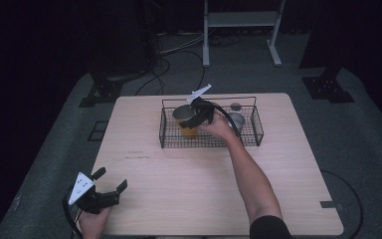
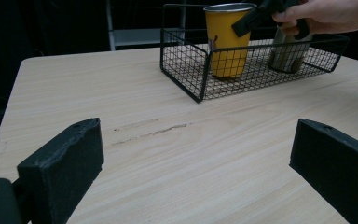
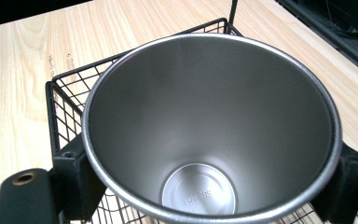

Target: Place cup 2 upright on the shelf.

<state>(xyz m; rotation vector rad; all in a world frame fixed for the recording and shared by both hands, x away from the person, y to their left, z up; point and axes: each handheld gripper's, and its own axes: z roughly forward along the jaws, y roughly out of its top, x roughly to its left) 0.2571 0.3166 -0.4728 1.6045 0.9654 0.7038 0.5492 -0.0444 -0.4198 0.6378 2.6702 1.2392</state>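
Yellow cup (image 1: 188,130) with a steel inside stands upright in the left end of a black wire basket (image 1: 256,130) at the far middle of the table (image 1: 179,194). The right claw (image 1: 191,118) has one jaw on each side of the cup just under its rim, pinching it; in the right gripper view the jaws press the outer wall left and right while the camera looks straight down into the cup (image 3: 212,126). The right arm stretches forward from the near edge, forearm bare, hand (image 1: 219,125) over the basket with the wrist bent so the claw reaches leftward and down. A silver cup (image 1: 237,119) stands in the basket just right of that hand. The left claw (image 1: 110,180) sits low at the near left corner of the table, spread wide and holding nothing, pointing toward the basket, its hand (image 1: 93,221) at the table's edge.
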